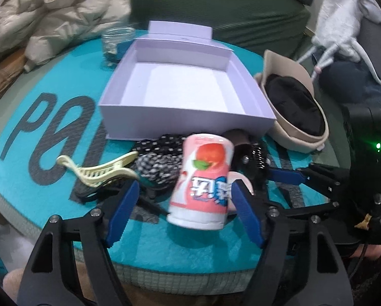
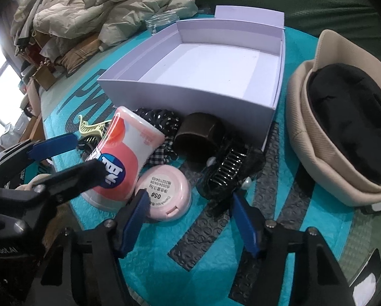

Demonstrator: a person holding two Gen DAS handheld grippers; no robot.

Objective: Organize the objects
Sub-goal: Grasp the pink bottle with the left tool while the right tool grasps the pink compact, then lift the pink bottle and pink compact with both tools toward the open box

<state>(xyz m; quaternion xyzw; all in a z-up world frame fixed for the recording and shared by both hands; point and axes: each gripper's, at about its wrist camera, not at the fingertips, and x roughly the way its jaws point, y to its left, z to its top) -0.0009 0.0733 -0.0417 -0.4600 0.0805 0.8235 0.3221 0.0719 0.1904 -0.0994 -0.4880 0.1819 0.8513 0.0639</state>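
The left gripper (image 1: 185, 193) stands wide around the pink can (image 1: 203, 181), seemingly untouched, at 6 o'clock of the lilac box (image 1: 180, 119). At its 3 o'clock, the right gripper (image 2: 188, 204) gapes wide beside the pink compact (image 2: 163, 193).

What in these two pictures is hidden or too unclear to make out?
- Pink bottle: label blurred in the left wrist view; whether the left tongs touch it is unclear.
- Glass jar: contents too small in the left view; the lavender box hides all but its rim in the right view.
- Black hair claw: the bottle mostly hides it in the left view.
- Right tongs: open, above the pink compact.
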